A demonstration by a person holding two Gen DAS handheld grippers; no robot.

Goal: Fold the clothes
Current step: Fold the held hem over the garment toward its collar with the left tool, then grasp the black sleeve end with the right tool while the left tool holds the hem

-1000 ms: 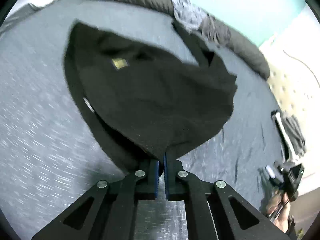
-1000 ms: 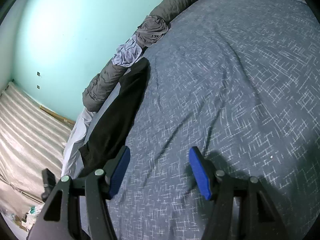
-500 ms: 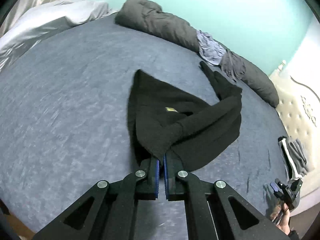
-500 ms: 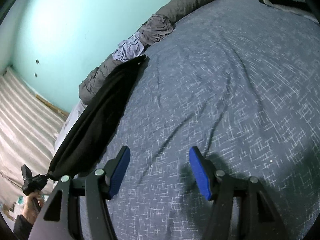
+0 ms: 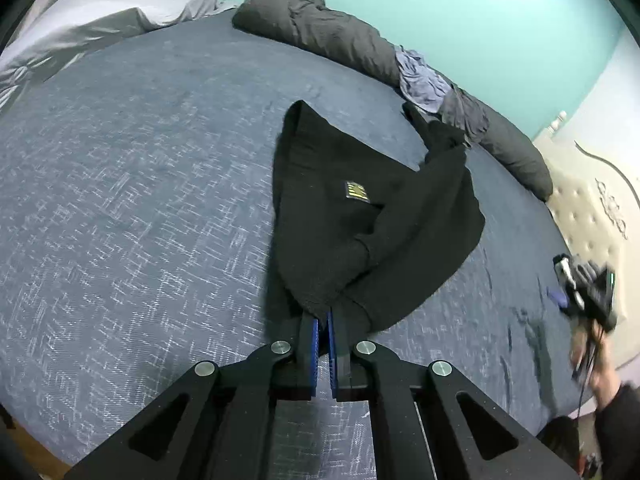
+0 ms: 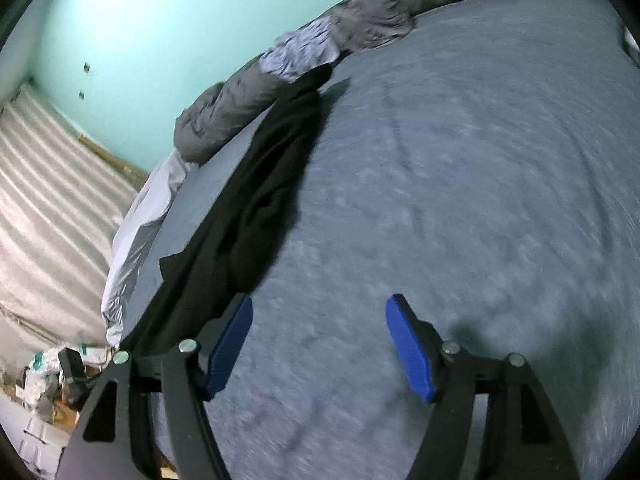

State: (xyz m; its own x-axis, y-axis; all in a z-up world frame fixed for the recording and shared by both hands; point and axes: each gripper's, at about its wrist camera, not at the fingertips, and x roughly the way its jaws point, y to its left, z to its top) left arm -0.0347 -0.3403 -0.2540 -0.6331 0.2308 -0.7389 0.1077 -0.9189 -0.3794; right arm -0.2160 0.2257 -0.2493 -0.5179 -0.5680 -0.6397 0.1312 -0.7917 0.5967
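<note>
The left hand-held gripper (image 5: 322, 320) is pinched tight on one corner of the black garment (image 5: 360, 216), which lies mostly on the bed (image 5: 140, 184), bunched and drawn into a ridge toward the pinch, its far end reaching the grey roll of bedding (image 5: 340, 36) along the wall. The right hand-held gripper (image 6: 320, 344) hangs wide open over bare sheet, gripping nothing, with the garment just beside its left finger. The step in hand looks like spreading the garment flat before any fold, and it will go best if the right gripper takes a second corner or hem edge on the near side, low to the sheet, catching a single layer rather than a bunch. Then both should pull apart evenly and lay the cloth down taut. The fabric looks thick and limp, so slack will pool; a short lift and shake would likely clear the overlapped flap near the yellow label (image 5: 356, 191).
</note>
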